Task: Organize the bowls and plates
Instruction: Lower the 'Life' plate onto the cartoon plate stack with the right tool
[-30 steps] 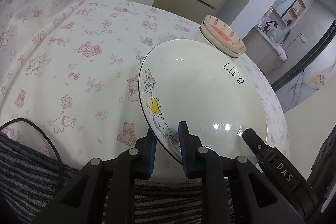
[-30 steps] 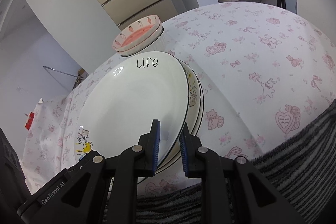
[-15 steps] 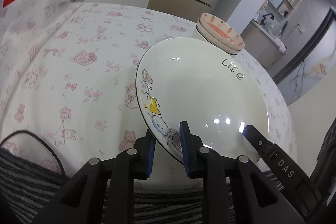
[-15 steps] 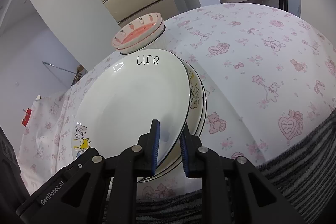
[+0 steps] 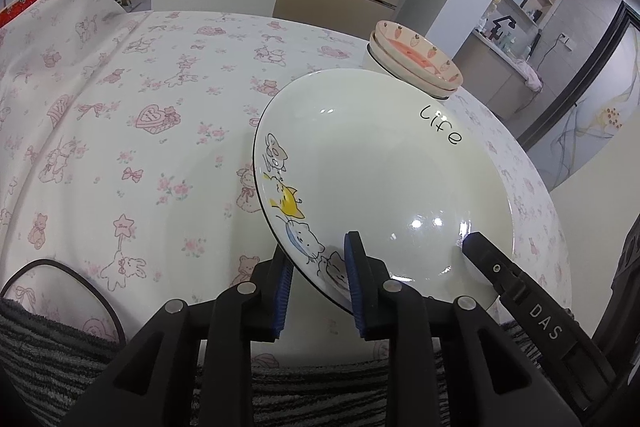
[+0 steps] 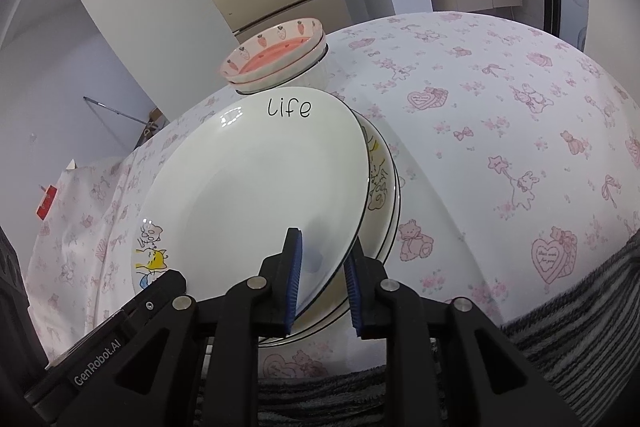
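Compared with a second ago, both pairs of jaws stand a little wider around the white plate (image 5: 384,167), and the plate itself has hardly shifted. The left gripper (image 5: 316,279) straddles the plate's near-left rim, by the printed cats; its blue pads (image 5: 282,291) show a gap on the outer side, so the hold looks loose and no firm pinch can be seen. The right gripper (image 6: 322,279) brackets the near-right rim; its jaws are opening, the rim between them, the left pad over the plate's face and the right pad beside the rim's underside.

The plate carries the word "life" at its far edge and lies tilted on a stack of matching plates (image 6: 384,195), whose rims show under its right side. This stack sits near the front edge of the table (image 5: 160,99), which is covered by a cloth with pink bears and hearts. Behind the plates, toward the table's far edge, stand shallow carrot-patterned bowls (image 6: 276,55) stacked on a white container (image 6: 318,75). A striped dark cloth (image 6: 580,299) lies along the front edge.
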